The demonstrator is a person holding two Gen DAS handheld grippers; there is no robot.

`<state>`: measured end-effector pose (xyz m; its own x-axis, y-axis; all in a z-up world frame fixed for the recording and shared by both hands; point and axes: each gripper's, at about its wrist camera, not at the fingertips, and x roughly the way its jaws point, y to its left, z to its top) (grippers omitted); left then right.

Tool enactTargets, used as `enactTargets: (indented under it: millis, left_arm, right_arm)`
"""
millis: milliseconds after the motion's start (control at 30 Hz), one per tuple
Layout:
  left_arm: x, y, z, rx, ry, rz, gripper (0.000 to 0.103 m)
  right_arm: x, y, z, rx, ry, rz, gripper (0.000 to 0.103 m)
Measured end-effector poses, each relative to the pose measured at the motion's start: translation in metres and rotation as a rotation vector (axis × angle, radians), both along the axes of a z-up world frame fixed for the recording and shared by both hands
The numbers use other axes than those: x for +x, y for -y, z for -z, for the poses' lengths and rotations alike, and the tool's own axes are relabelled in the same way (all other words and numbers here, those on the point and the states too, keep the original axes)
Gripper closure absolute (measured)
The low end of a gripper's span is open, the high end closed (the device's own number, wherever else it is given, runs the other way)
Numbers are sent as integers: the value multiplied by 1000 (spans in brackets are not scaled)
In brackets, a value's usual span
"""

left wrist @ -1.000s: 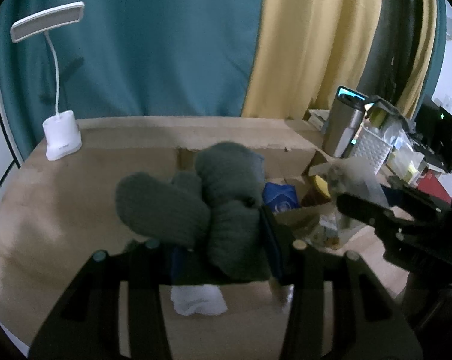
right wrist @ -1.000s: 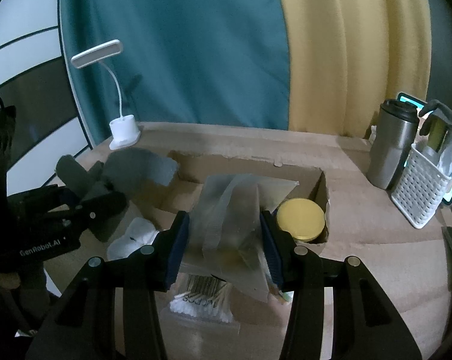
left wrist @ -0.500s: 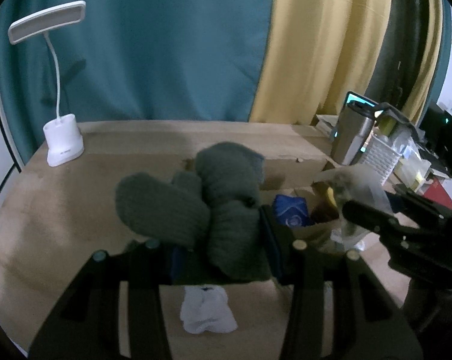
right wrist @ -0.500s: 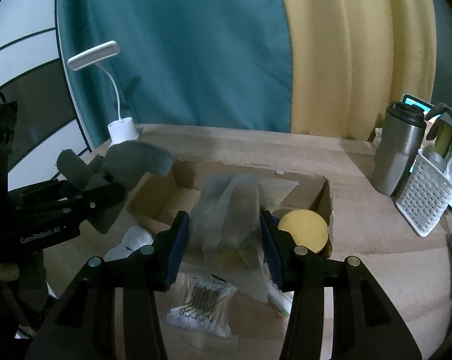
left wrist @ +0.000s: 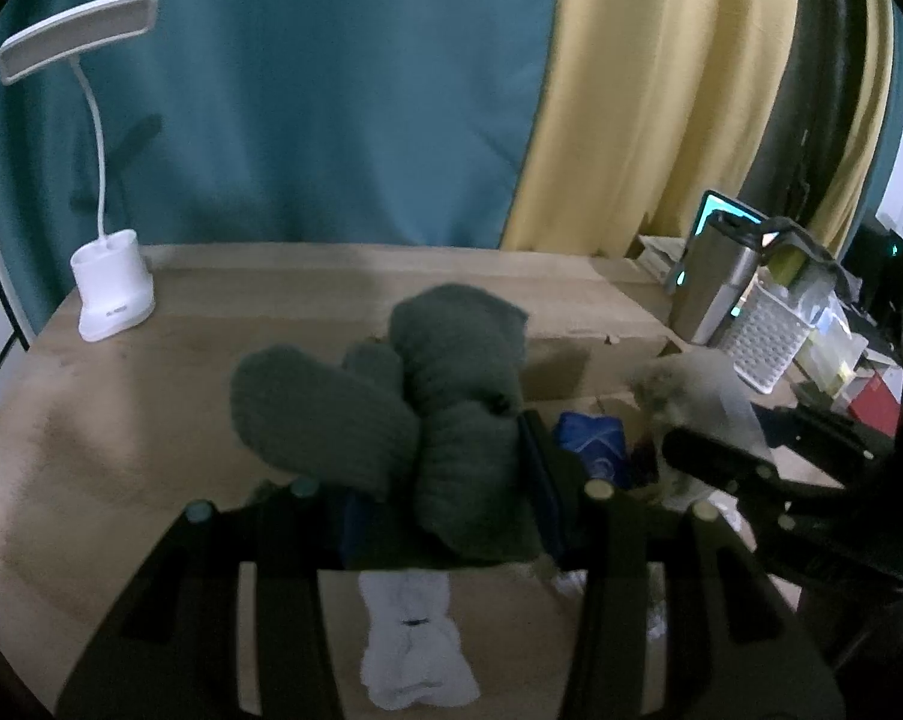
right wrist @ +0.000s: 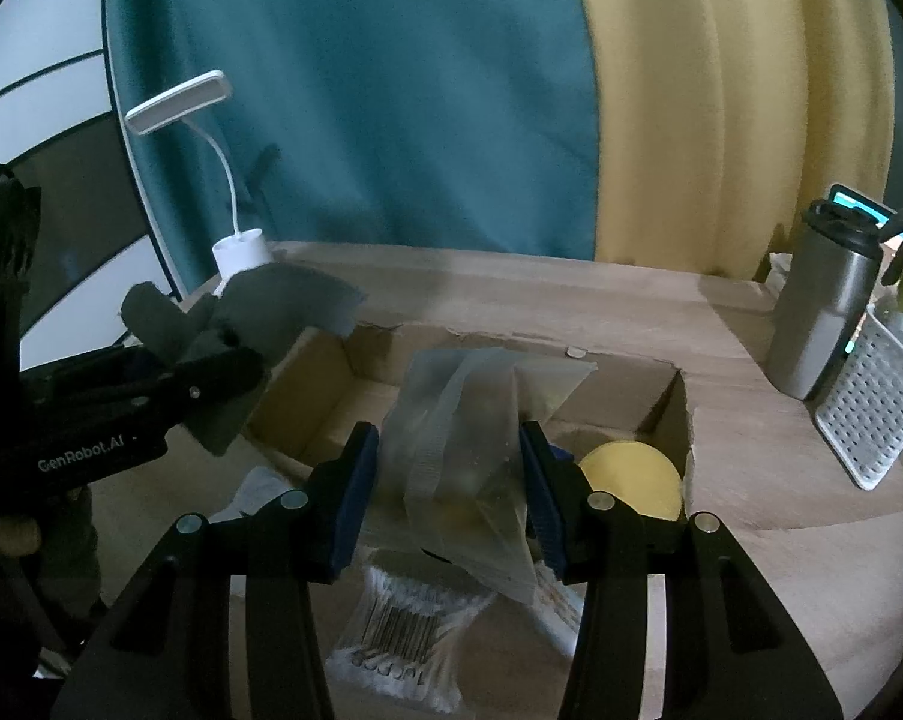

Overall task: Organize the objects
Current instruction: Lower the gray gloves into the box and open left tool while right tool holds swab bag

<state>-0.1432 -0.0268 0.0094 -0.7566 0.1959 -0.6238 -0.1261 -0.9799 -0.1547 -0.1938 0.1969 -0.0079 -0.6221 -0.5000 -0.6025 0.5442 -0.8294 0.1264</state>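
My left gripper (left wrist: 445,480) is shut on a bundle of grey knitted socks (left wrist: 427,396) and holds it above the table, left of an open cardboard box (right wrist: 331,372). The socks also show in the right wrist view (right wrist: 259,312). My right gripper (right wrist: 451,468) is shut on a clear plastic bag (right wrist: 469,450) and holds it above the box's near side. A yellow round lid (right wrist: 631,480) and a blue packet (left wrist: 589,438) lie in the box. A white rolled cloth (left wrist: 409,648) and a pack of cotton swabs (right wrist: 397,630) lie on the table below the grippers.
A white desk lamp (left wrist: 112,294) stands at the back left. A steel bottle (right wrist: 823,324) and a white perforated basket (right wrist: 877,402) stand at the right. Teal and yellow curtains hang behind the wooden table (left wrist: 91,420).
Both grippers have risen and moved a little forward with their loads. The white cloth and the swab pack now show lower in the views.
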Motion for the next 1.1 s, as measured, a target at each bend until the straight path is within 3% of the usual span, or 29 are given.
enactTargets:
  millis: [1100]
  left_arm:
    - [-59,-9,46,-9,152,6,56]
  right_arm:
    - [-36,22,26,26,69,-62,53]
